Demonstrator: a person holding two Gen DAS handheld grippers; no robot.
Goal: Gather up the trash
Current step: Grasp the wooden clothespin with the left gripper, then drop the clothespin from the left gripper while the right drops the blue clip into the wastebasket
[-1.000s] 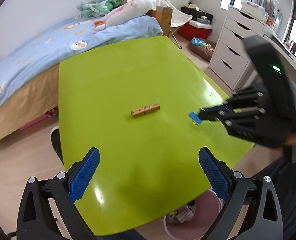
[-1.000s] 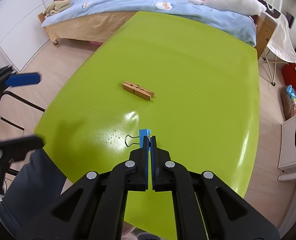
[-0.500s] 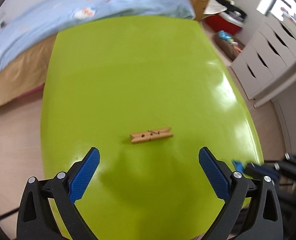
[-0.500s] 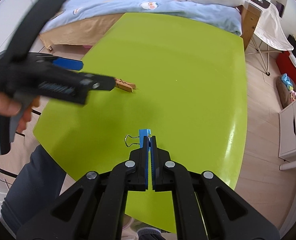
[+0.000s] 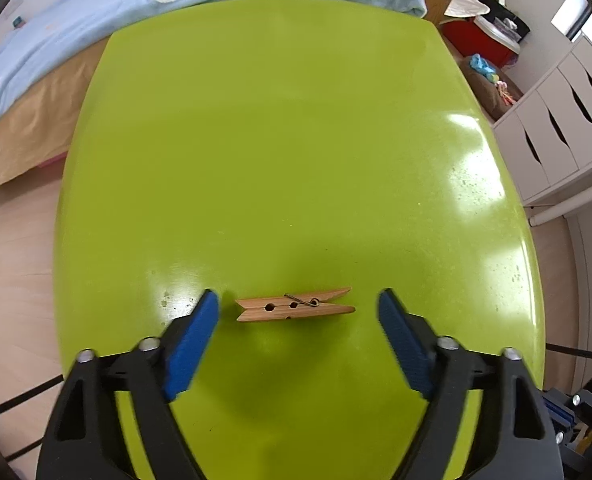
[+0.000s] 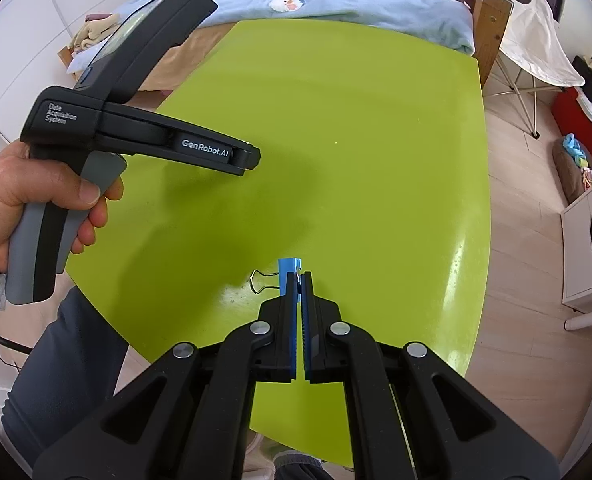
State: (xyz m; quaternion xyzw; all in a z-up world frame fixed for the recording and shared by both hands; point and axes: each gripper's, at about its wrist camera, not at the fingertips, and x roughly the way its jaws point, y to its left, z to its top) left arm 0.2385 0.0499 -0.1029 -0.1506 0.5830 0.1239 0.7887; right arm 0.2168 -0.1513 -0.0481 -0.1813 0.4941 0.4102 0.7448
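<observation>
A wooden clothespin [image 5: 294,304] lies flat on the green table [image 5: 280,152]. My left gripper [image 5: 297,306] is open, its blue fingertips on either side of the clothespin, just above the table. The left gripper's body also shows in the right wrist view [image 6: 144,136], where it hides the clothespin. My right gripper [image 6: 299,280] is shut on a blue binder clip [image 6: 288,270] with a wire handle, held above the table's near edge.
A bed with a blue cover [image 5: 96,20] runs along the far and left side of the table. White drawers [image 5: 567,128] stand to the right. A red box [image 5: 479,40] and a folding rack [image 6: 531,60] are on the floor beyond.
My left gripper has moved forward and down over the table until its fingertips flank the clothespin. My right gripper has drawn back toward the near edge, still holding the binder clip.
</observation>
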